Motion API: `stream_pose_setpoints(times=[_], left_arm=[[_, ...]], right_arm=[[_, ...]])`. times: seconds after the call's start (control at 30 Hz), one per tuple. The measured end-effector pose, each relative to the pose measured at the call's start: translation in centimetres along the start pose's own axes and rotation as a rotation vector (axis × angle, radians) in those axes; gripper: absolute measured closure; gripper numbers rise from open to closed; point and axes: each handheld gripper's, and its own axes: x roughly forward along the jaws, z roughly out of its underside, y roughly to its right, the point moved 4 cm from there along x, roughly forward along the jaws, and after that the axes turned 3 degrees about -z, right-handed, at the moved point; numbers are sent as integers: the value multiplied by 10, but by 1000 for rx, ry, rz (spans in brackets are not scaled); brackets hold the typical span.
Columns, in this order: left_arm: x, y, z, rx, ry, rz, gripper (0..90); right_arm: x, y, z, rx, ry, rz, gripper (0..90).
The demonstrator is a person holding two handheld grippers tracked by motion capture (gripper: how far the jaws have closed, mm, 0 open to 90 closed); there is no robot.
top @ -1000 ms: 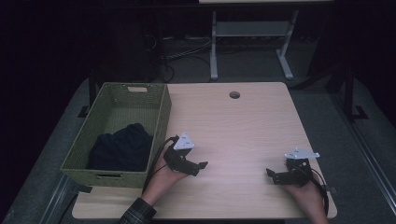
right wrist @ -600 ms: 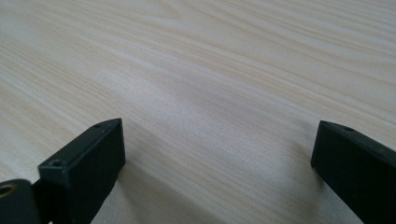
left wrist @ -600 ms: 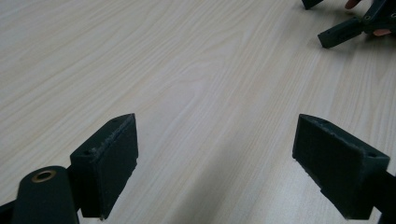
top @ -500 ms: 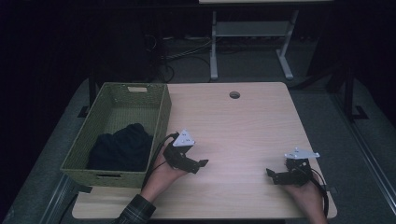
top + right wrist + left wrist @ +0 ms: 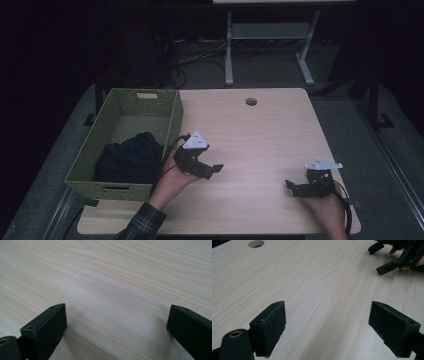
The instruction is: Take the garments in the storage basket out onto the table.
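A green woven basket (image 5: pixel 170 117) stands on the left part of the light wooden table (image 5: pixel 260 135). A dark cloth (image 5: pixel 131 159) lies bunched inside it. My left gripper (image 5: pixel 210 171) rests low over the table just right of the basket, open, and its jaws stand wide apart over bare wood in the left gripper view (image 5: pixel 327 330). Near the front right corner my right gripper (image 5: pixel 291 187) is open too, with nothing between its jaws (image 5: pixel 115 327). The right gripper (image 5: pixel 392 257) also appears far off in the left gripper view.
A round cable hole (image 5: pixel 251 101) sits near the table's far edge, also seen in the left gripper view (image 5: pixel 256 243). Behind the table stands a white metal frame (image 5: pixel 270 45) among cables on a dark floor.
The left hand and its gripper have shifted slightly away from the front edge. The right gripper has stayed where it was.
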Motion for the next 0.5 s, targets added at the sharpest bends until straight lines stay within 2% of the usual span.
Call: stream_pose_setpoints(times=[0.2,0.33,0.5], left_arm=[[-3,-4,-7,-15,15,23,139],[-6,-6,-12,2,9,27,139],[-11,-10,-16,-1,16,47,139]], right_arm=[[0,0,0,3,1,0,26],[0,0,0,1,1,-1,27],[0,0,0,-1,1,0,26]])
